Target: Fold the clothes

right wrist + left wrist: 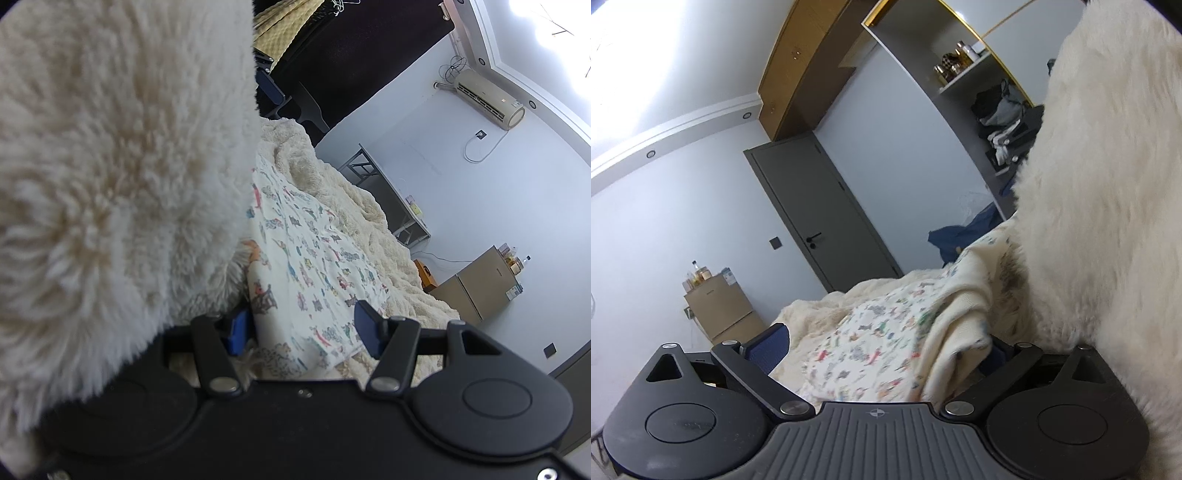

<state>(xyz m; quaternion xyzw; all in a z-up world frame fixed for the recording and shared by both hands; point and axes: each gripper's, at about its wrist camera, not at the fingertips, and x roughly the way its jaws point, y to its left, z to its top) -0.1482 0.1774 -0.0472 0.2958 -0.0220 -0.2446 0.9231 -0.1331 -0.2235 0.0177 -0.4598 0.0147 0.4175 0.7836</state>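
Note:
A white garment [871, 332] with a small colourful print lies on a cream fluffy blanket [812, 310], with one edge folded up into a ridge. My left gripper [881, 347] is open, its blue pads wide apart astride the garment's near edge; the right pad is hidden behind the fold. In the right wrist view the printed garment [314, 258] stretches away over the blanket [362, 206]. My right gripper [303, 328] is open with the garment's near end between its pads. A thick white furry mass [1100, 184] [110, 166] fills the space between the grippers; I cannot tell what it is.
A grey door [820, 214] and a small brown cabinet [720, 306] [484, 291] stand beyond the bed. Shelves with clothes [997, 110] and a dark blue cloth [960, 236] are at the right. A grey table [391, 192] stands by the wall.

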